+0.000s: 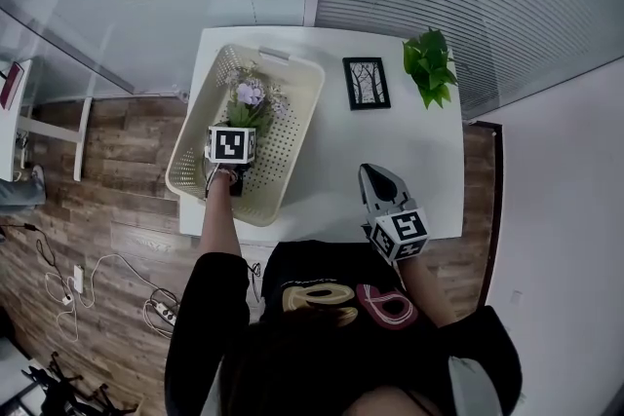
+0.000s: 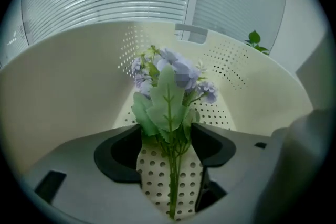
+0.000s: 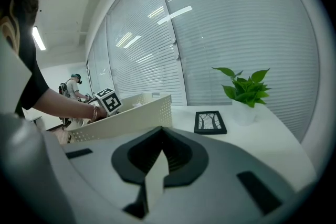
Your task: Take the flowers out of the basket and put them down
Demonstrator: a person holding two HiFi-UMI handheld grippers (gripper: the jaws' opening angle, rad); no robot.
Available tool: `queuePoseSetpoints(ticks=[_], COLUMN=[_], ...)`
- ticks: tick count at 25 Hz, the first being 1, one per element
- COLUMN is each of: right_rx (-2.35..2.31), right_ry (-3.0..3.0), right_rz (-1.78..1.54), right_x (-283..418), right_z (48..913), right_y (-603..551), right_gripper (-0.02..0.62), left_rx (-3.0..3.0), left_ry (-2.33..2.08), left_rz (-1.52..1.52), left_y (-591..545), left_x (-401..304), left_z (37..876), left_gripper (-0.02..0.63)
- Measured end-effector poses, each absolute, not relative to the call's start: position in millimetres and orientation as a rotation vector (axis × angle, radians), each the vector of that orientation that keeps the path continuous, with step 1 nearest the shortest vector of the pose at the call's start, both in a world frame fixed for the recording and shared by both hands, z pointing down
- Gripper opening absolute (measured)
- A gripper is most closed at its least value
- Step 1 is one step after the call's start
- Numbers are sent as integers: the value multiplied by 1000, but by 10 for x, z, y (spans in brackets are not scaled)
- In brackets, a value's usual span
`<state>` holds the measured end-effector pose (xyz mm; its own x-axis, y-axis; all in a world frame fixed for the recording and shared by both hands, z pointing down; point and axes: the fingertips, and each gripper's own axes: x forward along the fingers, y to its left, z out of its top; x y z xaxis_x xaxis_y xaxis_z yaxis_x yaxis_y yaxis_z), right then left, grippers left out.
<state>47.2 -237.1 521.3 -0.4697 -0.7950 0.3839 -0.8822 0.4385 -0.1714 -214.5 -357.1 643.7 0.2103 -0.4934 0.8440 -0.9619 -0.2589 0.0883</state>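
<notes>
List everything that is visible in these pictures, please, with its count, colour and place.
Table: one, white, in the middle.
Basket: one, cream, perforated, on the table's left part.
Flowers: one bunch, purple with green leaves, inside the basket.
Picture frame: one, black, on the table beside the basket.
Potted plant: one, green, at the table's far right corner.
Power strip: one, white, with cables, on the brown wooden floor at left.
Left hand-held gripper: one, grey, inside the basket, jaws open around the flower stems.
Right hand-held gripper: one, grey, above the table's near edge, jaws together, empty.
</notes>
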Motion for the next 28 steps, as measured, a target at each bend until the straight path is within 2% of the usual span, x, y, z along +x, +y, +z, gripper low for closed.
queuePoseSetpoints(ticks=[6,9,14,17,28], right_rx=[1486,1492,1500,1505,1533], right_ry=[-2421,-2414,-2414,-2418,-2418], right_rz=[501,497,490,489,490], right_x=[564,591,609,604,727], right_z=[5202,5210,5196,5176,5155], right_y=[-2347,-2328,-2317,-2289,-2226], right_gripper=[11,11,11,11,11], left_rx=[1817,1828,1783,1755,1760], left_ry=[-1340,-1355,-1400,-1415,-1430], left_rz=[932,933,899,854,818], left_y=[-3543,-3577,-3600,-3613,-3627], left_x=[-2126,-2116,-2167,-2209,-2158], left_z=[6561,6579,6578,6563,6538], left_gripper=[297,236,171,104,54])
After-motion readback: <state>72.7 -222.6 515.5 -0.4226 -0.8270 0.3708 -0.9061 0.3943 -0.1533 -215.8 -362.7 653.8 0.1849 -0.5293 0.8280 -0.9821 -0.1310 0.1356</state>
